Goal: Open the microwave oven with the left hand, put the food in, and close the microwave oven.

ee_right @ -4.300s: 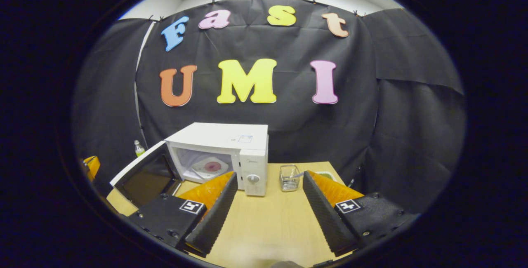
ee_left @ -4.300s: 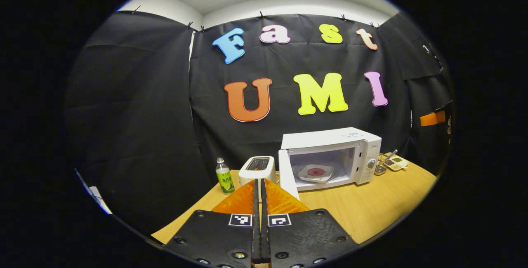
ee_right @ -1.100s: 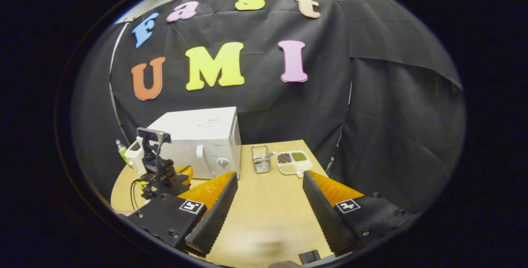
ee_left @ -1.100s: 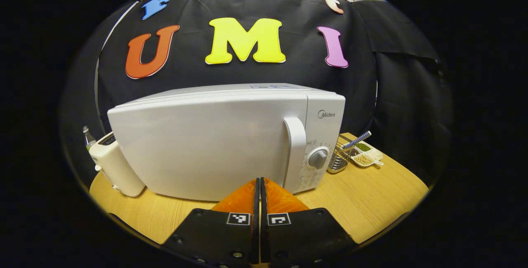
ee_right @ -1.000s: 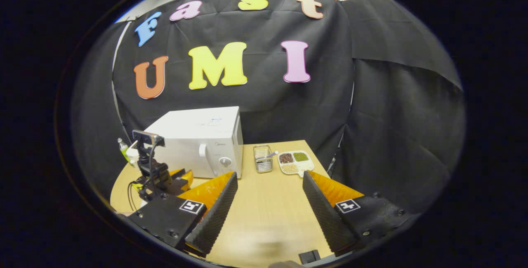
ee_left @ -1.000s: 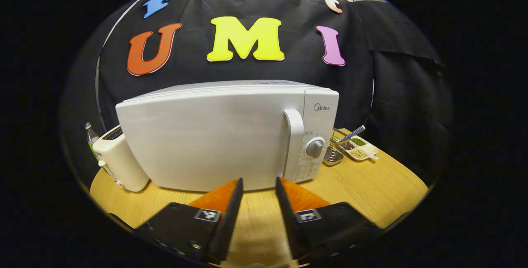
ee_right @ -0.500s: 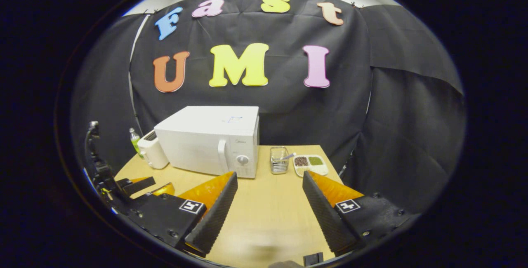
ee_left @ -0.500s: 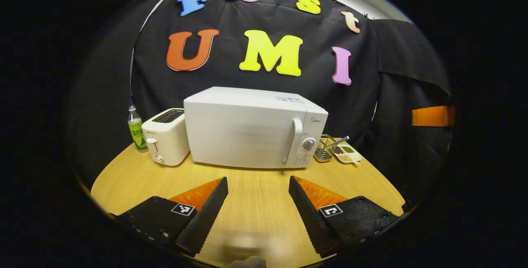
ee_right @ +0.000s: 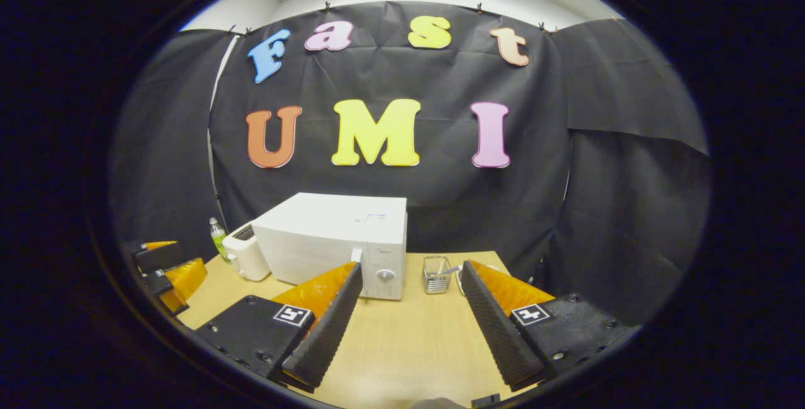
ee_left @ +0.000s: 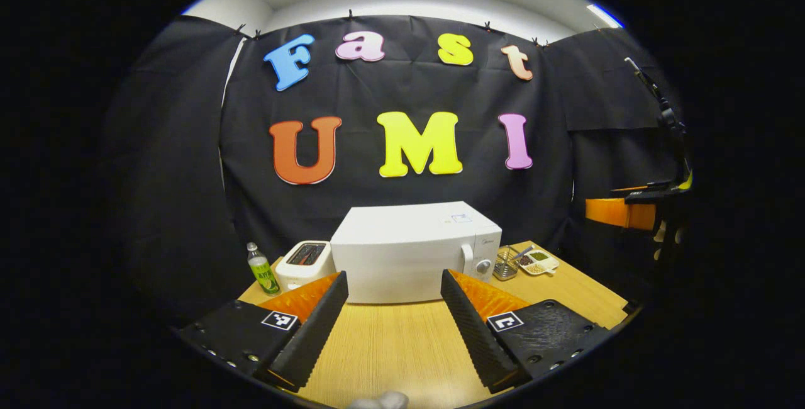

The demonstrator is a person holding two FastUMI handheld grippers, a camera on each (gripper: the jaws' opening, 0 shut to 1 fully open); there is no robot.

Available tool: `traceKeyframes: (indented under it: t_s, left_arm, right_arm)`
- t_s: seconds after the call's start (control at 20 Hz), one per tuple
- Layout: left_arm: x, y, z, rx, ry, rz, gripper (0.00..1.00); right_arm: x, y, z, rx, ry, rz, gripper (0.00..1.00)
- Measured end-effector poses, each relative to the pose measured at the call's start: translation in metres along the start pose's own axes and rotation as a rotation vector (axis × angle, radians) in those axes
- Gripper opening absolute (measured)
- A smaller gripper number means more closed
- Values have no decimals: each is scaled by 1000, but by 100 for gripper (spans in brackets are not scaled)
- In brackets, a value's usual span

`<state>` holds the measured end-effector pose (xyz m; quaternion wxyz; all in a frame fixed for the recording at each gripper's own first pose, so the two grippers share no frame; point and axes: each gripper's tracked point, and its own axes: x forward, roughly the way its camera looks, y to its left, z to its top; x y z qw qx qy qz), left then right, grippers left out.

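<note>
- I see the microwave oven (ee_left: 415,252) standing at the back of the wooden bench (ee_left: 390,346), close to the black cloth wall, with its door shut flush and its handle (ee_left: 466,259) and round knob (ee_left: 483,266) on its right-hand side.
- My left gripper (ee_left: 393,321) hangs over the near part of the bench, well apart from the oven; its jaws stand wide open with nothing between them.
- My right gripper (ee_right: 409,314) also hovers over the near bench, jaws spread wide and empty, pointing toward the oven's control side (ee_right: 385,270).
- I cannot make out any food from either view; the oven's closed door hides its inside.
- Just left of the oven sits a white toaster (ee_left: 305,264), and left of that a small bottle with a green label (ee_left: 259,270).
- Right of the oven stands a wire basket (ee_right: 435,274) with a utensil in it, and beside it in the left gripper view a divided dish of grains (ee_left: 539,262).
- At the far left edge of the right gripper view I see the other gripper (ee_right: 165,270), off the bench edge.
- At the right edge of the left gripper view I see part of the other gripper (ee_left: 619,212) against the cloth.
</note>
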<state>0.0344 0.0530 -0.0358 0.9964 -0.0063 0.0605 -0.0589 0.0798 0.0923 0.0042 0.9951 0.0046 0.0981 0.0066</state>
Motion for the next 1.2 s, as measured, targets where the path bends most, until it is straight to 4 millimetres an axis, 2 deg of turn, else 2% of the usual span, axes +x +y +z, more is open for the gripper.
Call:
traceKeyframes:
  t_s: [0.05, 0.1, 0.25, 0.5, 0.55, 0.85, 0.9, 0.95, 1.0, 1.2]
  left_arm:
    - [-3, -2, 11, -1, -17, -7, 94]
    - [-5, -3, 23, -3, -43, -11, 94]
    - [-6, -9, 48, -4, -95, -22, 93]
    - [-3, -5, 56, 7, -117, -1, 95]
    - [-3, -3, 55, 7, -112, 8, 95]
    - [-4, 8, 70, -14, -142, 53, 95]
    - [-5, 9, 72, -25, -145, 54, 95]
    - [-5, 9, 73, -35, -146, 54, 95]
    - [-7, 11, 75, -38, -150, 62, 95]
    - [-10, 19, 77, -33, -159, 77, 95]
  right_arm:
    - [-3, -1, 7, 5, -20, -7, 100]
    - [-5, -1, 14, 11, -39, -10, 92]
    - [-13, 3, 26, 26, -79, 2, 92]
    - [-20, 10, 35, 10, -113, 32, 92]
    - [-21, 11, 33, 9, -107, 35, 100]
    - [-18, 12, 33, 17, -96, 58, 100]
    - [-19, 11, 33, 14, -95, 58, 92]
    - [-20, 11, 32, 12, -94, 59, 92]
    - [-21, 11, 31, 13, -93, 60, 100]
    - [-21, 7, 28, 22, -85, 54, 100]
